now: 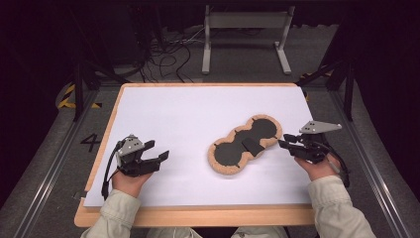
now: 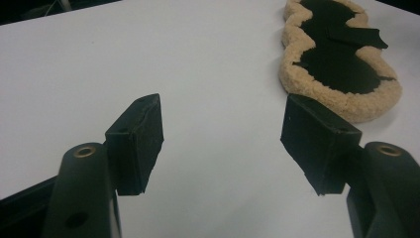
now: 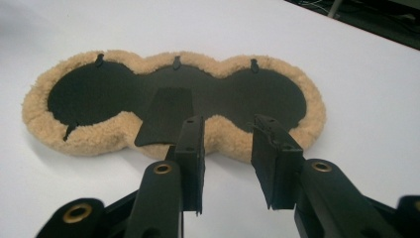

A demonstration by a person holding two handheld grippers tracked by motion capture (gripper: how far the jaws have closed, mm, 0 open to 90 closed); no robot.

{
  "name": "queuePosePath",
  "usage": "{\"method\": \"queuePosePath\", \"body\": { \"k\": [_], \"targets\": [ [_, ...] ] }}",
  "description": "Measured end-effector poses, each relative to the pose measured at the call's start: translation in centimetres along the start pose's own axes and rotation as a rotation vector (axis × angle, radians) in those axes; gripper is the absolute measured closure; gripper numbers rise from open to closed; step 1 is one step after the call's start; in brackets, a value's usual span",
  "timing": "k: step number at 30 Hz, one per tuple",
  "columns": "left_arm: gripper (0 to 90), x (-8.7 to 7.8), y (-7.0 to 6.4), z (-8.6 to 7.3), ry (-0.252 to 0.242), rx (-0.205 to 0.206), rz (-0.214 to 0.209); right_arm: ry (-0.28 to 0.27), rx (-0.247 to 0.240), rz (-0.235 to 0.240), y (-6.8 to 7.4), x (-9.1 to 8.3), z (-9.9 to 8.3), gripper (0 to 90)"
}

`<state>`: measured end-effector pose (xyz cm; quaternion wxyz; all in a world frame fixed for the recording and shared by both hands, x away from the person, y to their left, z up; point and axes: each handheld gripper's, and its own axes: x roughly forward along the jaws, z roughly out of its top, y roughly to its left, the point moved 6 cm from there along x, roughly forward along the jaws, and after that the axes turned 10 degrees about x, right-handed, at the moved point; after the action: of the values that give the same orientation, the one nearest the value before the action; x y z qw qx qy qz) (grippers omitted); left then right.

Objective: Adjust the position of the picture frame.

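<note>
A peanut-shaped pad (image 1: 230,152) lies on the white sheet right of centre, with a tan fleece rim and a black middle. A small black flap (image 1: 252,145) lies across its waist. The right gripper view shows the pad (image 3: 99,94) lengthwise with the flap (image 3: 166,116) pointing toward my jaws. My right gripper (image 1: 283,143) hovers just off the pad's right side; in its own view this gripper (image 3: 229,126) is open, nothing between the jaws. My left gripper (image 1: 157,149) is wide open over bare sheet at the left, well apart from the pad (image 2: 341,64). Its own view shows that gripper (image 2: 223,114) empty.
The white sheet (image 1: 198,109) covers a wooden table (image 1: 198,216) whose edge shows at the front. Beyond the far edge are a grey metal stand (image 1: 245,34) and loose cables (image 1: 171,54) on the floor. Rails run along both sides.
</note>
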<state>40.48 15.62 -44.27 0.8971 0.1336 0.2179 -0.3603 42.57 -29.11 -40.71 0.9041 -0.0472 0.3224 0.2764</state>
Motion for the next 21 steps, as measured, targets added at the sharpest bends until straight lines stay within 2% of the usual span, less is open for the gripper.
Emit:
{"method": "queuePosePath", "body": {
  "k": [2, 3, 4, 8, 11, 15, 21],
  "targets": [
    [33.1, 0.0, -0.1, -0.1, 0.007, 0.005, 0.0, 0.016, 0.041, 0.013, -0.5, 0.2, 1.0, 69.6],
    [33.1, 0.0, -0.1, -0.1, 0.007, 0.005, 0.0, 0.016, 0.041, 0.013, -0.5, 0.2, 1.0, 69.6],
    [33.1, 0.1, -0.2, -0.2, 0.009, 0.014, -0.001, 0.03, 0.079, 0.023, -0.9, 0.4, 1.6, 72.4],
    [33.3, 0.0, -0.2, -0.3, 0.011, 0.023, -0.003, 0.066, 0.098, 0.017, -2.0, 1.2, 2.5, 76.5],
    [33.3, -0.1, -0.2, -0.4, 0.014, 0.018, -0.003, 0.097, 0.088, -0.003, -2.6, 1.9, 2.9, 80.0],
    [33.2, -0.2, -0.2, -0.5, 0.013, 0.009, 0.0, 0.112, 0.077, -0.013, -2.9, 2.4, 3.4, 83.7],
    [32.8, -0.1, -0.2, -0.7, 0.022, 0.013, 0.006, 0.117, 0.083, -0.007, -3.2, 3.5, 4.8, 88.6]
  ]
}}
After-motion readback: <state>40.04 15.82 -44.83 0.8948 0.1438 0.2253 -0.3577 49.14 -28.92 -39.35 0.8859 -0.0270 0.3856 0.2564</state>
